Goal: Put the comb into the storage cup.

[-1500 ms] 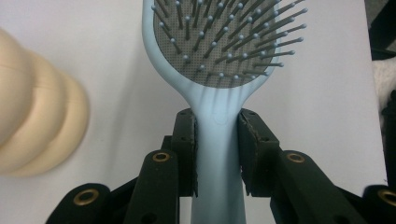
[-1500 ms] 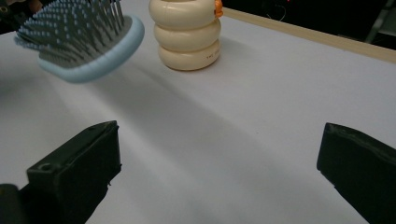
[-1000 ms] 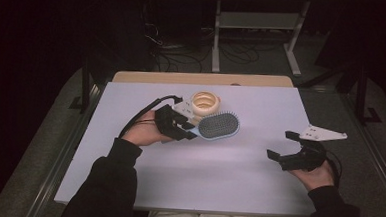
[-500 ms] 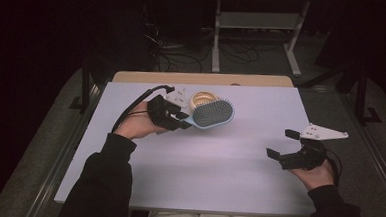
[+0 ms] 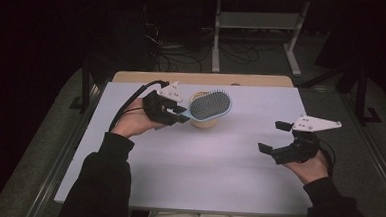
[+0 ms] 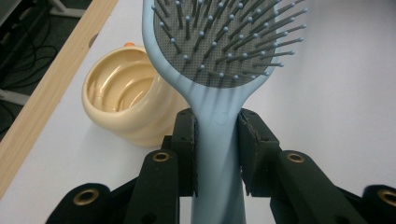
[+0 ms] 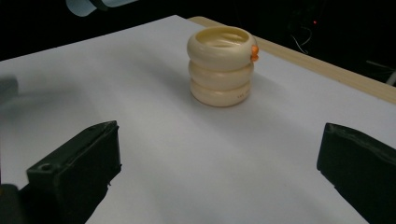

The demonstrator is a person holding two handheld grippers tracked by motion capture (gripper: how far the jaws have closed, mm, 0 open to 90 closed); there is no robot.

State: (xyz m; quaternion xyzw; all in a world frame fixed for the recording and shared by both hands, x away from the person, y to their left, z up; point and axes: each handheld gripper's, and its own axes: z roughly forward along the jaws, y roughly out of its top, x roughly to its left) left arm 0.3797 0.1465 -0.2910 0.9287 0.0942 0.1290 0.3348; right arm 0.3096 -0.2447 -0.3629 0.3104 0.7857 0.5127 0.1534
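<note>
Light-blue plastic paddle hairbrush (image 6: 219,84) with a grey bristle pad being held by its handle between the two black jaws of the left gripper (image 6: 217,149), pads pressing on either side of the handle just below the neck. Brush head sticking out past the jaw tips, bristles facing up toward the camera in the left gripper view. Seen in the high view, hairbrush (image 5: 210,105) being carried clear of the table, head hanging over a cream ribbed plastic cup (image 5: 203,122) standing upright on the white table (image 5: 218,165), near its far wooden edge. Right gripper (image 5: 279,138) hovering well apart near the table's right side, jaws standing wide apart with nothing between them, pointing toward the cup (image 7: 221,65).
</note>
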